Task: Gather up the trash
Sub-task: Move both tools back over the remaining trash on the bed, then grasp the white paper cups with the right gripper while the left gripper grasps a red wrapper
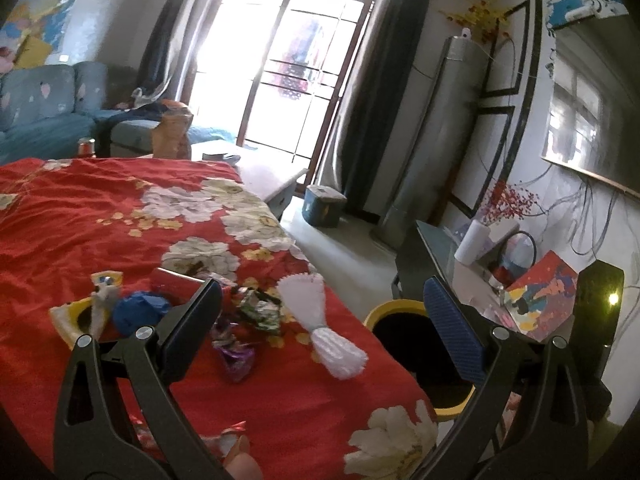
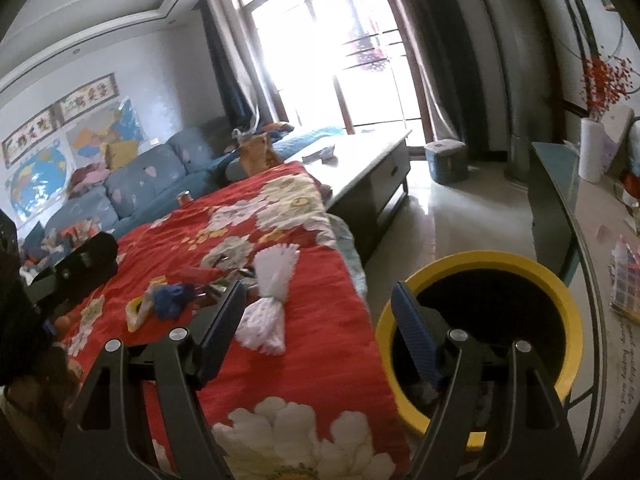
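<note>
Both my left tool (image 1: 322,316) and right tool (image 2: 318,322) hang spread and empty; the white foam net (image 1: 320,320) lies on the red-clothed desk (image 1: 80,220) beside the yellow bin (image 2: 472,280); grasping it seems next

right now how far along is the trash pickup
Barely started, by the look of it. Both the left claw and right claw are open and empty. The white foam net, blue crumpled wad and shiny wrappers lie on the red cloth. The yellow-rimmed bin stands beside the table; its contents are unclear.
</note>
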Demonstrator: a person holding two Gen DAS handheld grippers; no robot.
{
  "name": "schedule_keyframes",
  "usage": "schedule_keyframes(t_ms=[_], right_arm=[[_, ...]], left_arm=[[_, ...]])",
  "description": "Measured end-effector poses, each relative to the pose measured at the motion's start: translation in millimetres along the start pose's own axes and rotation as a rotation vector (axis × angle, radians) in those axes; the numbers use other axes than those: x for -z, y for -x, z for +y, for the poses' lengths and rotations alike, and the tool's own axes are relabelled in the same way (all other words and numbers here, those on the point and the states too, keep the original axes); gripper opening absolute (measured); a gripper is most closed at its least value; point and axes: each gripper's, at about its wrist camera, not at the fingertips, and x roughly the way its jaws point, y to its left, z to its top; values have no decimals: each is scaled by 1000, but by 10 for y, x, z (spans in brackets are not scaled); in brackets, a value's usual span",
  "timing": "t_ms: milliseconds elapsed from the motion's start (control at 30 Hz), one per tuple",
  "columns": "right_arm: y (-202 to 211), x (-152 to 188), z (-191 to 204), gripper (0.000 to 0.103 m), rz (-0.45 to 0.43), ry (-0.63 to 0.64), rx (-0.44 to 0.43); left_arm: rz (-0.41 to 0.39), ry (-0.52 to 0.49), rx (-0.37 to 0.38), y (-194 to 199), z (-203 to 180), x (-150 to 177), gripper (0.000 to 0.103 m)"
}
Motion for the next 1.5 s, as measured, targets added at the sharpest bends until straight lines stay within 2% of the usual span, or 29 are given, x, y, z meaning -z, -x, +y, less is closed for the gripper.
schedule_keyframes(t_ms=[567, 733, 967, 1067, 1333, 1500], right_arm=[[-147, 106, 558, 73, 62, 113, -83], [-165, 137, 699, 73, 74, 145, -106], [-278, 185, 796, 73, 102, 173, -103], [-356, 205, 775, 73, 117, 167, -87], [-570, 218, 689, 73, 148, 155, -42], [-713, 239, 651, 73, 174, 145, -27]], left_arm=[[-31, 83, -103, 309, 584, -4, 92], [-16, 86, -118, 363, 708, 25, 92], [54, 67, -130, 360, 911, 130, 92], [108, 61, -125, 303, 1008, 206, 92], [267, 45, -38, 125, 1158, 498, 86], [334, 2, -9, 19, 1160, 636, 81]])
